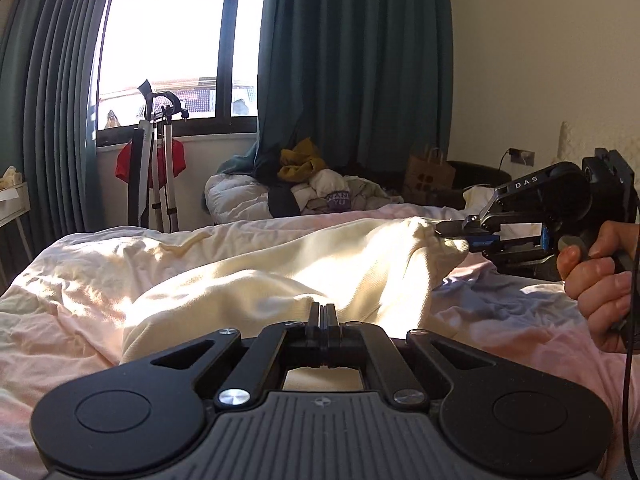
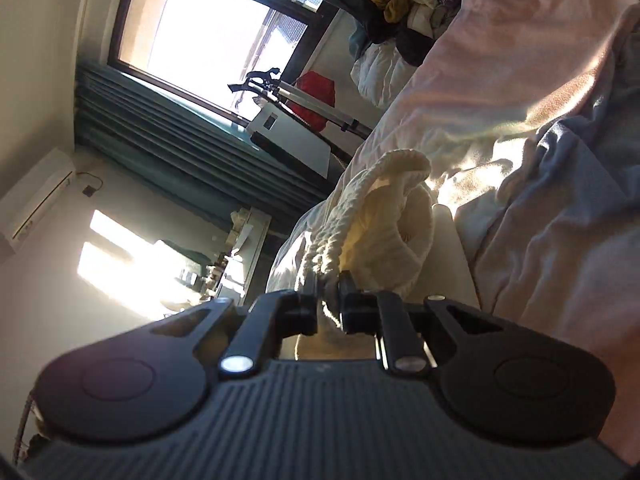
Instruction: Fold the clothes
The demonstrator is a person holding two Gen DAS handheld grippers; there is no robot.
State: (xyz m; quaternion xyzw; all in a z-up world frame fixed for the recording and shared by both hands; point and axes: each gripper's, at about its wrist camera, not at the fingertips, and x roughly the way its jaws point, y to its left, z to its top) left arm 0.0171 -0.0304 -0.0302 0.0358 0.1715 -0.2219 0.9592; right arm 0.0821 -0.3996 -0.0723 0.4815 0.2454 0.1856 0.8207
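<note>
A cream knit garment (image 1: 288, 268) lies stretched across the pink bed sheet (image 1: 68, 320). My left gripper (image 1: 323, 311) has its fingers pressed together at the garment's near edge, seemingly pinching the fabric. My right gripper (image 1: 444, 231) comes in from the right, held by a hand, and is shut on the garment's far right corner, lifting it a little. In the right wrist view, tilted sideways, the bunched ribbed cream fabric (image 2: 384, 216) is clamped between the fingers of my right gripper (image 2: 330, 284).
A pile of clothes (image 1: 316, 188) sits at the far end of the bed. A drying rack with a red garment (image 1: 154, 160) stands by the window. A paper bag (image 1: 428, 176) stands at the back right. A white shelf (image 1: 12, 200) is at the left.
</note>
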